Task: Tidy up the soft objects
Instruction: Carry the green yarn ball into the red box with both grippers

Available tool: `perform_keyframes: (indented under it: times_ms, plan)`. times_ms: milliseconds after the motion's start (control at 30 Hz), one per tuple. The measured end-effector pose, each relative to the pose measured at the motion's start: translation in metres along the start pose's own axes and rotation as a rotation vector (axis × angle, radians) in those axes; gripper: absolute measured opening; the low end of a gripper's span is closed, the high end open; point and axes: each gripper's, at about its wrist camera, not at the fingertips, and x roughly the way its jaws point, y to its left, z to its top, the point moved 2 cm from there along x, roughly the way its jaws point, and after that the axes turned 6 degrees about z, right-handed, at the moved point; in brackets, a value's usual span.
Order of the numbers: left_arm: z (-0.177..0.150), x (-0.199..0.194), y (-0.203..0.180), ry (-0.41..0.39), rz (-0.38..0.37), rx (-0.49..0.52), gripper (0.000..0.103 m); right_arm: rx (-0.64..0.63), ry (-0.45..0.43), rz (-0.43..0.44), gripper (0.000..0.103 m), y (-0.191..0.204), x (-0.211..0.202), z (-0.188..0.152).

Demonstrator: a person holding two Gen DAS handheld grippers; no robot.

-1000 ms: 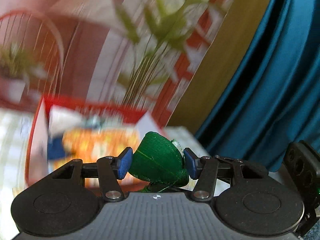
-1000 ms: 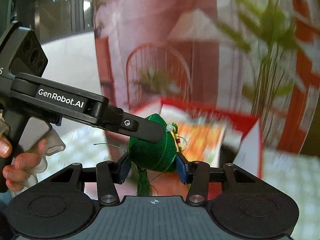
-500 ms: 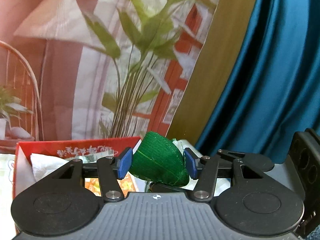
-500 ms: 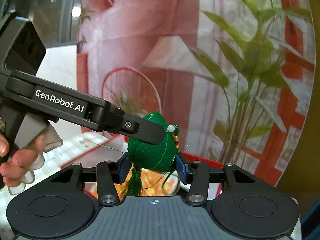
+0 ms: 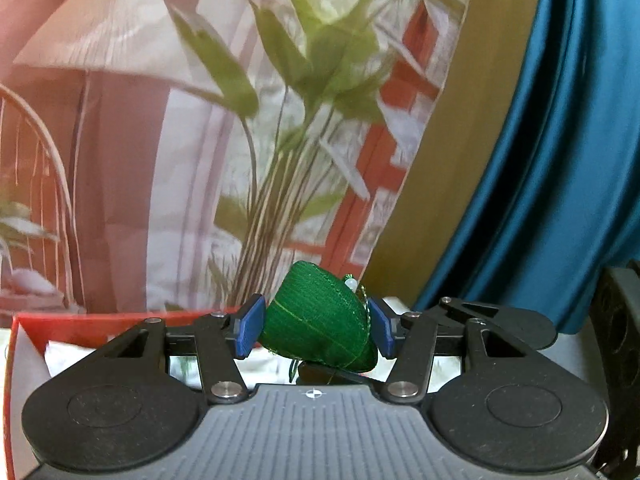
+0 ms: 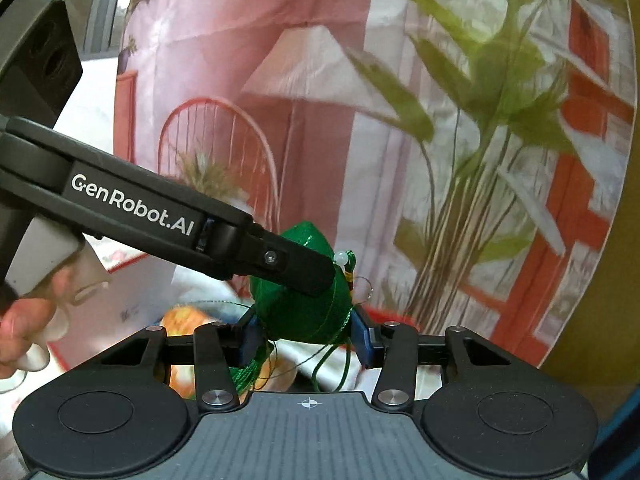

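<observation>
Right now both grippers clamp the same green pouch [image 5: 318,320], a thread-wound soft charm with a white bead [image 6: 340,258] and loose tassel threads [image 6: 256,372]. In the left wrist view the left gripper [image 5: 314,330] has its blue pads [image 5: 249,330] pressed on either side of the pouch at lower centre. In the right wrist view the right gripper [image 6: 306,334] pinches it from below, while the left one's finger lies across its top.

The red box [image 5: 76,326] sits low and left in the left view, behind the fingers, with white and orange items inside.

Risks, as I judge them: two grips on one small soft thing can pull against each other and twist it loose. The dangling threads could snag on a finger linkage, so the pouch might not drop cleanly when released. Letting go short of the box rim would leave it outside.
</observation>
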Motion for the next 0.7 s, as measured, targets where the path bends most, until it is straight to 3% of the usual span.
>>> perform_keyframes:
  times_ms: [100,167,500,700]
  plan:
    - [0.003,-0.001,0.000,-0.012,0.002,0.007,0.058,-0.032,-0.019,-0.010,0.043,-0.001,0.002,0.008]
    - [-0.002,0.006,0.000,0.021,0.004,0.012,0.058,-0.015,-0.002,0.000,0.043,-0.002,0.006,0.006]
    - [-0.048,0.042,0.004,0.259,-0.028,-0.017,0.058,0.115,0.264,0.035,0.042,0.004,0.025,-0.039]
    - [-0.064,0.058,0.013,0.343,-0.016,-0.069,0.058,0.175,0.328,0.052,0.044,0.006,0.034,-0.059]
